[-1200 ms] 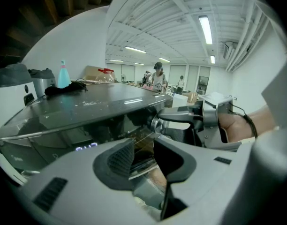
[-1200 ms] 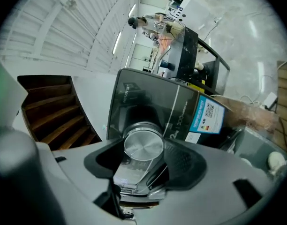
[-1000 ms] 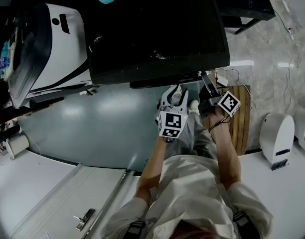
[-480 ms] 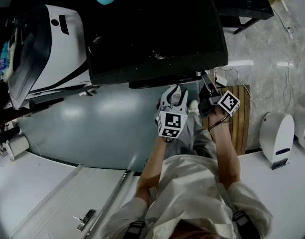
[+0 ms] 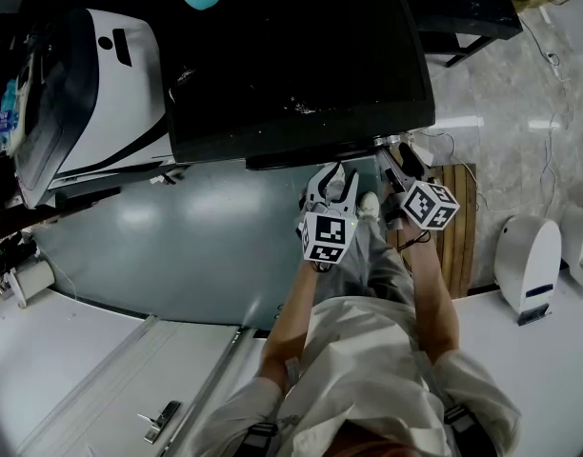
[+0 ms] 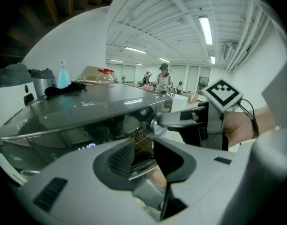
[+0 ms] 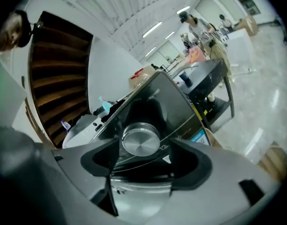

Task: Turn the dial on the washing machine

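Head view: the dark washing machine (image 5: 291, 55) fills the upper middle of the frame, above a pale grey-blue floor (image 5: 177, 246). A white appliance (image 5: 110, 74) stands at the upper left and wooden slats (image 5: 463, 227) lie at the right. At the centre the left claw (image 5: 336, 181) points up at the machine's lower edge. Just right of it, the right claw (image 5: 394, 152) reaches that edge near its right corner.

Left gripper view: strip lights (image 6: 204, 29) run along a white ceiling and a blue bottle (image 6: 63, 75) stands on the machine's top at the left. The left claw's jaws stand a little apart and hold nothing. The right claw comes in from the right to the dial (image 6: 155, 124).

Right gripper view: a dark staircase (image 7: 59, 78) rises at the left. The round metal dial sits at the centre between the right claw's jaws. They have just been opening, are spread wide, and do not pinch it.
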